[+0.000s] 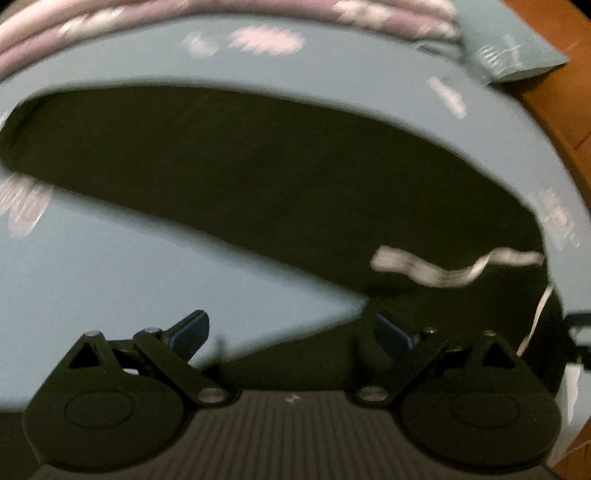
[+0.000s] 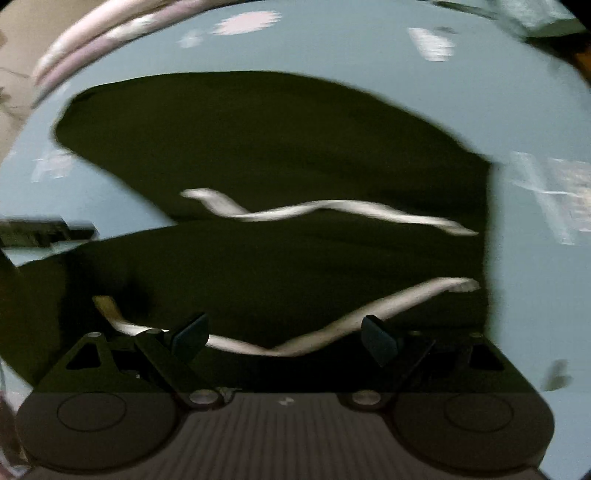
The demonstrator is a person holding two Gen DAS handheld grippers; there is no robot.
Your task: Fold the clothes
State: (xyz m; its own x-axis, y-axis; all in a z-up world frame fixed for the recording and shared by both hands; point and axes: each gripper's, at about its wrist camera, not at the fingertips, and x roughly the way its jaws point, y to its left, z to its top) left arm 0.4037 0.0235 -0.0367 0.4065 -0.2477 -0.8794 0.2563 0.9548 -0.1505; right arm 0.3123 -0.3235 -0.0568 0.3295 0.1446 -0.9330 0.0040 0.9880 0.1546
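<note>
Close to me, my left gripper and my right gripper are both wide apart and hold nothing. Under them lies the dark cloth with white strings, spread on the blue sheet. Far off sits a pink blanket.

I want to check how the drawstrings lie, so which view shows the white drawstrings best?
The right wrist view: two white drawstrings snake across the dark garment, almost full length. The left wrist view catches only one blurred piece near its right edge.
</note>
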